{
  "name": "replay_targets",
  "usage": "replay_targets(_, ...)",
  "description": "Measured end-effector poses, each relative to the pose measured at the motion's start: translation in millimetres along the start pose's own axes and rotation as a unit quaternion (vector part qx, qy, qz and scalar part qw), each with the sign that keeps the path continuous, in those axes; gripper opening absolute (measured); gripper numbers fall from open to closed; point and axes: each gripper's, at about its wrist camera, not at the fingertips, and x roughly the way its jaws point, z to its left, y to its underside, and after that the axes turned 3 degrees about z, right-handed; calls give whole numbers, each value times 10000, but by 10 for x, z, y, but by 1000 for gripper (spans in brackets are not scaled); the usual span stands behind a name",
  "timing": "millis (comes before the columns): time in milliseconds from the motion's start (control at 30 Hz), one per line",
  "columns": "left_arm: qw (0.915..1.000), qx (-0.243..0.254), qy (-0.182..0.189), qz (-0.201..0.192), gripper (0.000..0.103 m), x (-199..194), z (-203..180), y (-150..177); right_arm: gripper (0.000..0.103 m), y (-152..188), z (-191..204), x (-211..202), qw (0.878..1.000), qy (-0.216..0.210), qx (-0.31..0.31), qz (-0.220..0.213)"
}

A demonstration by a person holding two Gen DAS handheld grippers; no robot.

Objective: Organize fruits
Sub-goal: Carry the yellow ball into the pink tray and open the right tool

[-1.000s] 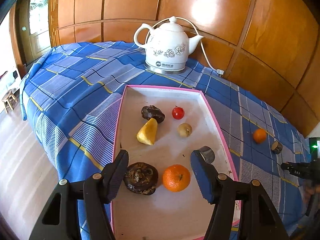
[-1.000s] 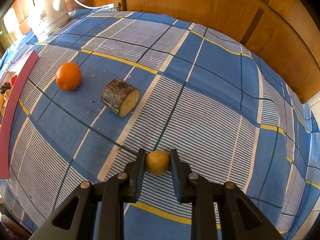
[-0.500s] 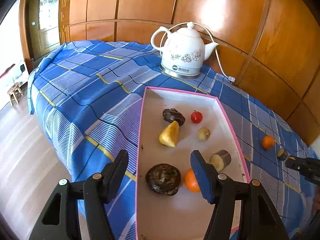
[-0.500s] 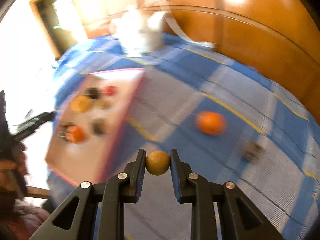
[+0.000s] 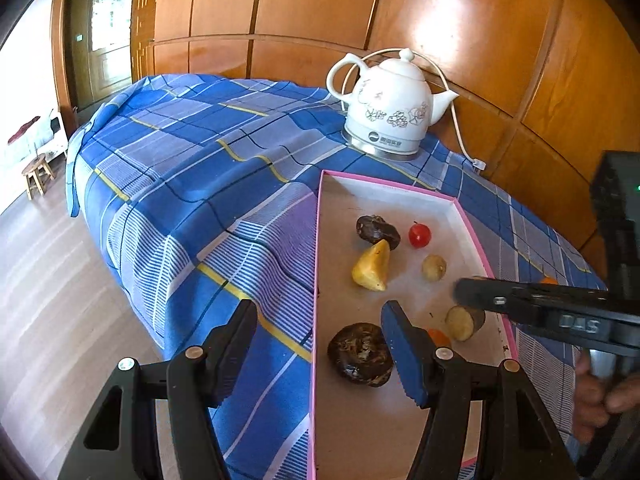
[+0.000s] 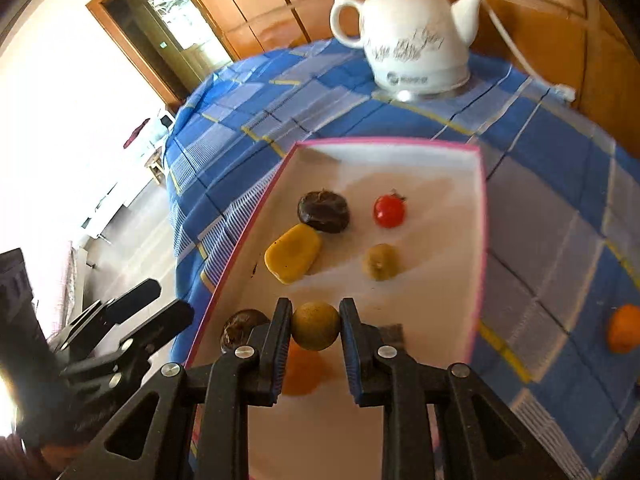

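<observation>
Right gripper [image 6: 315,330] (tilted down) over tray [image 6: 478,248]

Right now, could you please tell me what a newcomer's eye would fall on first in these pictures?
Probably the small round tan fruit clamped in the right tool, hanging over the near end of the pink-rimmed tray. Next, the white floral kettle standing on the blue plaid cloth beyond the tray, then the small red fruit toward the tray's far end.

tray [image 5: 468,220]: before kettle [image 5: 390,108] | orange [image 6: 624,328]: on cloth [image 5: 192,168], right of tray
</observation>
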Motion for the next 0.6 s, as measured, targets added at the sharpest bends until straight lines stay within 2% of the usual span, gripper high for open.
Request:
replay_targets(133, 10000, 5, 7, 27, 65, 20, 7, 22, 32, 30, 23, 77, 9999, -46, 129, 50)
replay_targets(400, 9998, 162, 54, 39, 65, 23, -109, 62, 32, 170, -4, -177, 9996, 128, 16, -269)
replay_targets(600, 9994, 336, 111, 10, 65, -20, -237, 82, 32, 381, 14, -367, 9979, 426, -242, -417)
